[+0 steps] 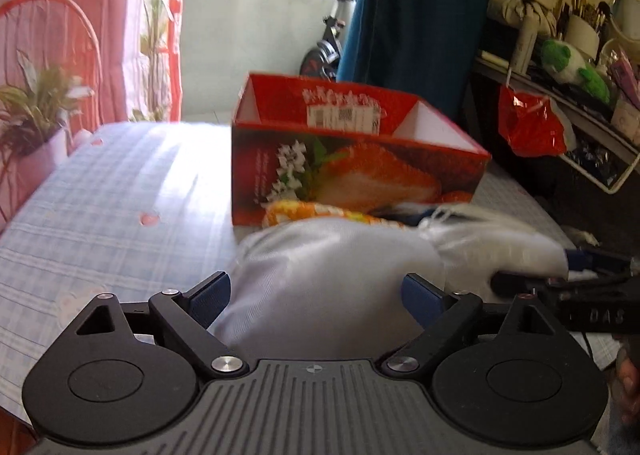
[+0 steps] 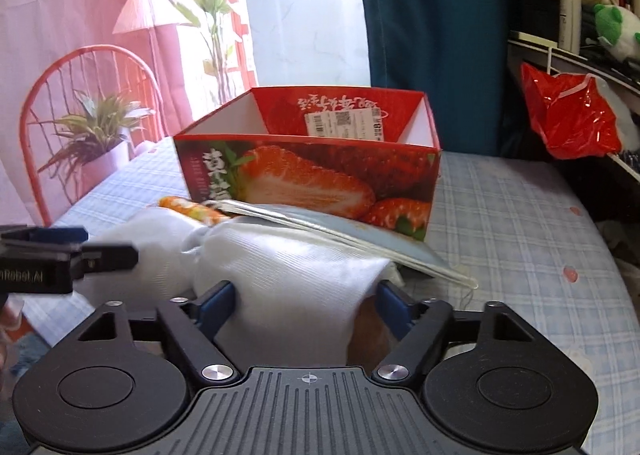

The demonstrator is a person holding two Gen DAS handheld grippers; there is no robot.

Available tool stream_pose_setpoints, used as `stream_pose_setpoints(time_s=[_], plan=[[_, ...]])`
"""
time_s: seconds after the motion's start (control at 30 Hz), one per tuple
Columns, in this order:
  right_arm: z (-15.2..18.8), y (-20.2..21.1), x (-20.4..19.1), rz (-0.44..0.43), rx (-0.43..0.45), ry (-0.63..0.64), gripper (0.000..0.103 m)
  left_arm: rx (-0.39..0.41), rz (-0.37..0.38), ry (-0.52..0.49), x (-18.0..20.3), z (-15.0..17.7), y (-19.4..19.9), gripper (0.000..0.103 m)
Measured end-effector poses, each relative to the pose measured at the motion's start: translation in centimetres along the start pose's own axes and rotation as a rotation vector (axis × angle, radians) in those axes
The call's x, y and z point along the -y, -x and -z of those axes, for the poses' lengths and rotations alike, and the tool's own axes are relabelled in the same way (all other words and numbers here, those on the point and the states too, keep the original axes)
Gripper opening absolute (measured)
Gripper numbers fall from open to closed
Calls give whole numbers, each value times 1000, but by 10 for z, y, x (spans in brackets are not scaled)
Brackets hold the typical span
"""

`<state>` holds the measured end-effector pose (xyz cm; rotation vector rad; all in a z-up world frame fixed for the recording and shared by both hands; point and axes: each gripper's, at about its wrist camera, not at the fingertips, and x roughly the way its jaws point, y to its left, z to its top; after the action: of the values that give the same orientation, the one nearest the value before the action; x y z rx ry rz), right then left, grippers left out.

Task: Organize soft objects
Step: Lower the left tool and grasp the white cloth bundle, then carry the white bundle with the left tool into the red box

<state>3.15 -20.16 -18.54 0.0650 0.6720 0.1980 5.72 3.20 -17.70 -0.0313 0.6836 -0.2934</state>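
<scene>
**Both grippers straddling the white bundle in front of the strawberry box**

Your left gripper has its blue pads on either side of the near end of a white cloth bundle; the left pad sits right against the fabric, while the right pad shows at the cloth's edge, and with the motion blur you cannot tell from here whether the pads are actually pressing. No earlier frame is on hand, so read that as jaws wide with cloth between them.

Your right gripper likewise stands with its jaws apart around the other lobe of the white cloth bundle. Its left pad touches the fabric; its right pad sits just beside it.

The bundle lies on the blue-checked bedcover, knotted or cinched in the middle. Just behind it lies an orange-and-yellow knitted piece, and to the right a folded grey-blue cloth runs along the foot of the box. The open red strawberry box stands upright behind all of these, touching or nearly touching them, with a white label inside its far wall.
</scene>
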Motion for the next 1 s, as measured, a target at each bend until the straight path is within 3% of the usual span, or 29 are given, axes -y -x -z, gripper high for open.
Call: stream_pose_setpoints(time_s=[0.17,0.33,0.47,0.53,0.63,0.7,0.8,1.0], plan=[[1,-8,14,-32,-1,-66,67,-28,47,-27,3,9,-15,93],[2,-11,12,-31,6,-48,64,-43,49,4,-1,9,-22,93],[2,-12,9,-41,8,-30,55,-53,75,38,-4,12,-27,91],[2,-12,9,-50,7,-24,51,-46,98,53,-6,14,-28,84],[2,-12,7,-60,7,-13,48,-34,128,74,-8,15,-29,68],[2,-13,7,-67,7,-8,46,-16,131,72,-8,15,-27,50],[1,-13,6,-79,6,-3,42,7,131,80,-7,14,-24,38],[0,-10,4,-101,10,7,37,33,117,60,-2,12,-20,31]])
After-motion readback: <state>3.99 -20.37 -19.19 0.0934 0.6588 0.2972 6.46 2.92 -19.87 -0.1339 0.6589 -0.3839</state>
